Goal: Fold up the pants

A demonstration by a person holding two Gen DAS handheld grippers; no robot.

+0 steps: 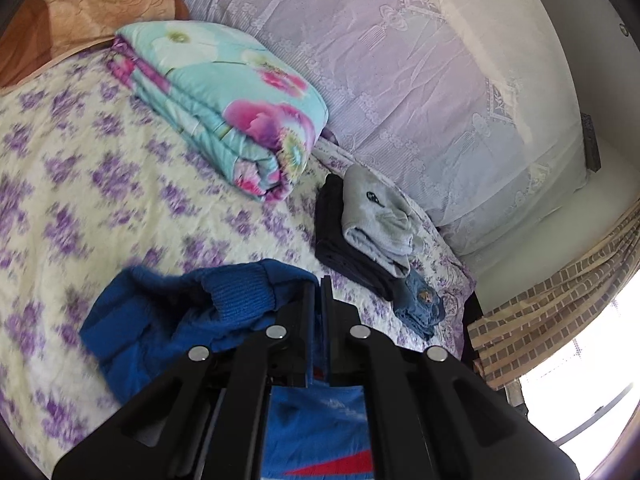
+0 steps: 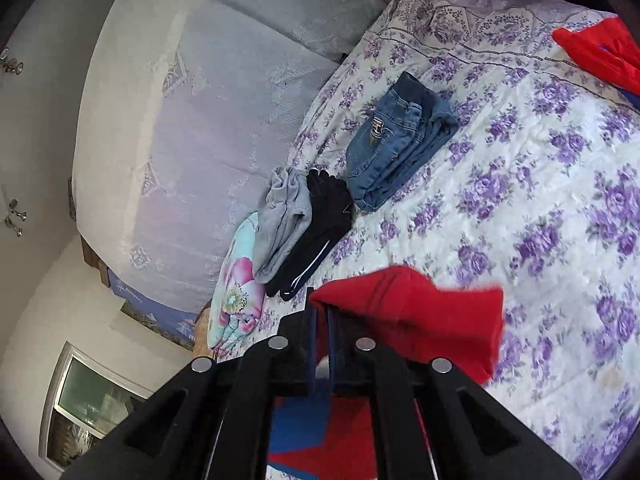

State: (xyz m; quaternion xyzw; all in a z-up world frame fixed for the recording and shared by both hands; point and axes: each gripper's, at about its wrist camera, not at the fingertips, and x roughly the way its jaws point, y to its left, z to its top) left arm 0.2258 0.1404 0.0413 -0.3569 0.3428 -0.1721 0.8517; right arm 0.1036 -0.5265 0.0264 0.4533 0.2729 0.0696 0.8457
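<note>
The pants are blue and red. My left gripper [image 1: 319, 286] is shut on their blue ribbed cuff [image 1: 240, 292], which drapes left of the fingers above the bed. My right gripper [image 2: 320, 300] is shut on the red cuff [image 2: 412, 312], which hangs to the right of the fingers. More of the red part [image 2: 596, 56] lies at the bed's far right edge. Blue and red fabric also shows under both grippers.
A purple-flowered bedsheet [image 1: 100, 200] covers the bed. On it lie a folded floral quilt [image 1: 224, 104], folded grey pants [image 1: 376, 216] on dark pants [image 1: 336, 240], and folded jeans [image 2: 396, 148]. A lace-covered headboard [image 1: 400, 80] stands behind.
</note>
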